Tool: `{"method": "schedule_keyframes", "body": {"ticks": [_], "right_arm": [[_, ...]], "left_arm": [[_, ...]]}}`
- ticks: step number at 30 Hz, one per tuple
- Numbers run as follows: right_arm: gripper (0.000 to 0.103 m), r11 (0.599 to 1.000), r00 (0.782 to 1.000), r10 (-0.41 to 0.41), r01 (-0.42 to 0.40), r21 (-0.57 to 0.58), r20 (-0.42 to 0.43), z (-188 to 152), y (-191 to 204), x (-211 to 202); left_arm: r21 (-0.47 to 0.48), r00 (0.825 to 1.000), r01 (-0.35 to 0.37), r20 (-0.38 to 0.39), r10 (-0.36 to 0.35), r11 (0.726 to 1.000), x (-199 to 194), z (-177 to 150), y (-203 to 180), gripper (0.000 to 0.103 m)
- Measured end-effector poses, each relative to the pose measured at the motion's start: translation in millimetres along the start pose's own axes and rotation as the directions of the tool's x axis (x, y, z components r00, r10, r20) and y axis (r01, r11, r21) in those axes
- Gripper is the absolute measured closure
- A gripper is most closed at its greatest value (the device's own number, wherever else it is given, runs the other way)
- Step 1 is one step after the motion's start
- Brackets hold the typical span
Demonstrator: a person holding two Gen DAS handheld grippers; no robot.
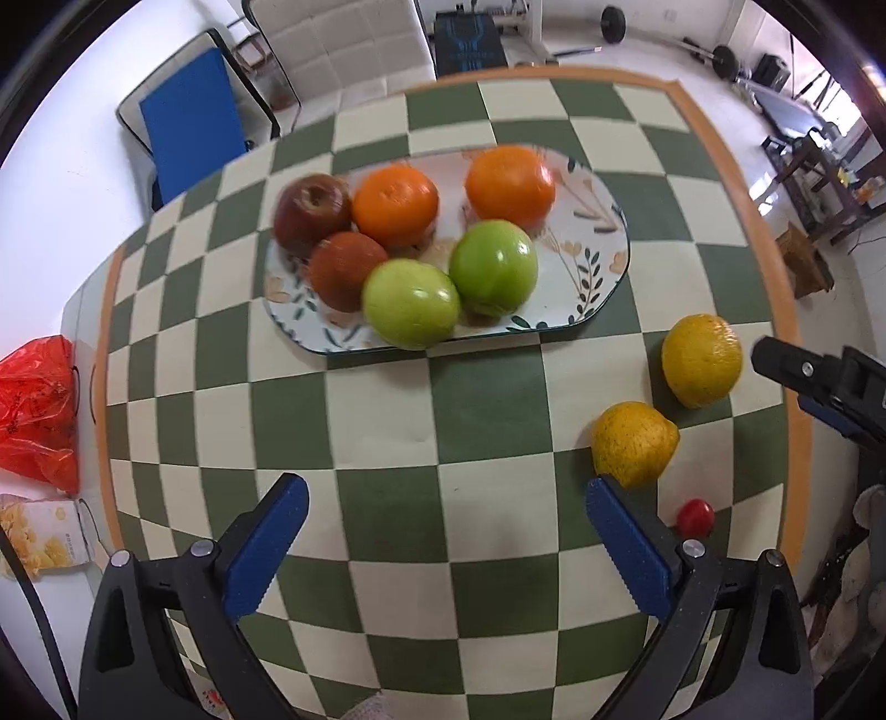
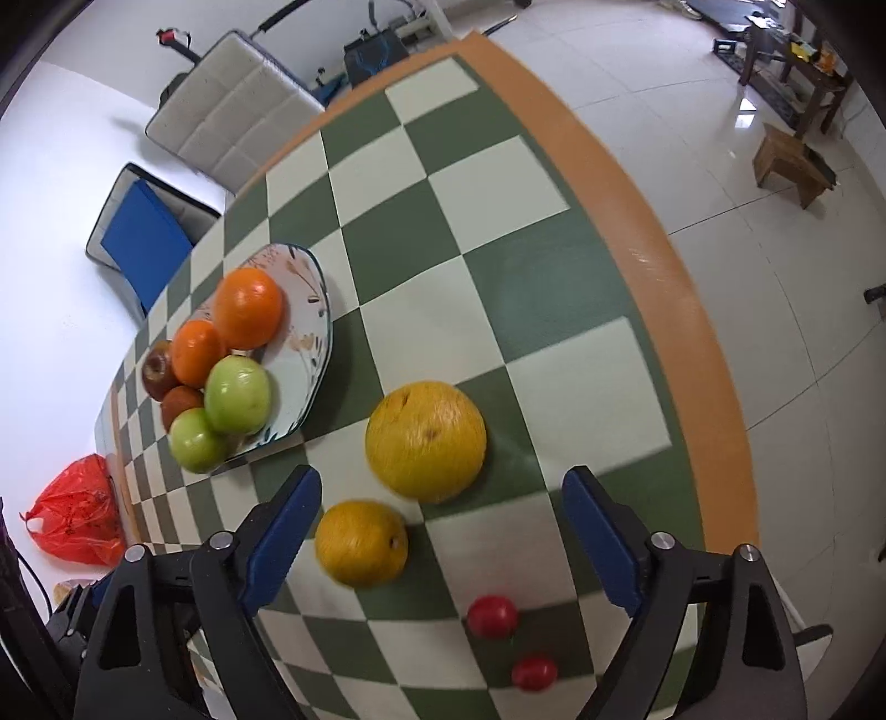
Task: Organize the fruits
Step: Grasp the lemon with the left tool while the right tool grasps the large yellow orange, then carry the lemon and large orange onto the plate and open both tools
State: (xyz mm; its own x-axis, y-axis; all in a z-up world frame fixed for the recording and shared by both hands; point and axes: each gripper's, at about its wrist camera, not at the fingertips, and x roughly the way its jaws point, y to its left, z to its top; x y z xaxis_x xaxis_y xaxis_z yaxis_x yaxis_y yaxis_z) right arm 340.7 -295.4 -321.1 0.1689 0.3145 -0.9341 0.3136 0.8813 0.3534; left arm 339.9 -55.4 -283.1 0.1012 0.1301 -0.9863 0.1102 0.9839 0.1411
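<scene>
Right hand-held gripper [image 2: 443,531]: jaws spread, empty, angled down over the checkered table [image 2: 581,376]. Nearer round yellow citrus fruit [image 2: 361,543] sits just inside its left finger; larger yellow citrus fruit [image 2: 425,440] straight ahead. Left hand-held gripper [image 1: 446,531] spread, farther off. Oval floral ceramic plate [image 2: 310,343] far left.

Table [image 1: 487,421] is covered by a green/cream checkered cloth with an orange border. Floor [image 2: 720,88] is laid in glossy pale tiles; window glare is reflected on it. Walls are plain white. Two chairs are set at the far table edge: a quilted cream chair [image 1: 343,50] and a blue-cushioned chair [image 1: 194,116]. Barbell weights [image 1: 720,58] are seen on the floor beyond. A small wooden stool [image 2: 792,160] and a dark low table [image 2: 797,61] are placed near it.
</scene>
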Motion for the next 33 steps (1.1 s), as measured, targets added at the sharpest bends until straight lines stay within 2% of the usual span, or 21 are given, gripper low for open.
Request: {"method": "schedule_keyframes", "body": {"ticks": [3,4,6,12,19,20,22,23,28,33], "right_arm": [[0.017,0.999,0.998,0.019,-0.022,-0.032,-0.066,12.7,4.8,31.0],[0.027,0.999,0.996,0.026,-0.03,-0.041,-0.086,14.1,6.7,37.8],[0.037,0.997,0.989,0.038,-0.047,-0.055,-0.144,15.1,8.5,56.4],[0.038,0.999,0.993,0.016,-0.022,-0.047,-0.121,5.5,-13.6,44.6],[0.038,1.0,0.991,-0.026,0.028,0.013,-0.133,-9.2,-60.8,29.7],[0.038,0.999,0.99,-0.031,0.034,0.016,-0.137,-11.9,-63.4,30.5],[0.038,0.999,0.99,-0.023,0.027,0.023,-0.136,-14.5,-66.3,30.9],[0.038,0.999,0.99,-0.027,0.03,0.023,-0.139,-16.0,-65.7,31.5],[0.038,1.0,0.988,-0.018,0.016,-0.014,-0.15,-18.4,-51.1,33.9],[0.038,0.993,0.984,-0.009,-0.012,-0.118,-0.177,-26.0,-15.1,40.9]], "left_arm": [[0.002,0.999,-0.001,-0.043,0.001,1.0,16.8,8.4,-9.0,0.0],[-0.002,0.998,0.005,-0.055,-0.005,1.0,20.5,10.6,-11.0,0.0],[-0.007,0.997,0.024,-0.074,-0.025,1.0,25.6,12.2,-15.7,0.0],[0.01,0.986,0.123,-0.118,-0.121,0.992,33.6,13.7,-39.2,0.0],[0.138,0.972,0.175,-0.183,-0.148,0.975,60.1,17.6,-89.3,0.0],[0.156,0.972,0.175,-0.187,-0.145,0.972,63.6,18.1,-95.2,0.003],[0.184,0.97,0.178,-0.196,-0.141,0.967,70.4,19.0,-105.1,0.025],[0.19,0.969,0.178,-0.206,-0.138,0.966,74.1,18.8,-107.6,0.045],[0.153,0.972,0.176,-0.182,-0.147,0.972,71.1,14.8,-94.6,0.047],[0.054,0.975,0.163,-0.163,-0.152,0.985,63.8,-1.8,-45.2,0.048]]}}
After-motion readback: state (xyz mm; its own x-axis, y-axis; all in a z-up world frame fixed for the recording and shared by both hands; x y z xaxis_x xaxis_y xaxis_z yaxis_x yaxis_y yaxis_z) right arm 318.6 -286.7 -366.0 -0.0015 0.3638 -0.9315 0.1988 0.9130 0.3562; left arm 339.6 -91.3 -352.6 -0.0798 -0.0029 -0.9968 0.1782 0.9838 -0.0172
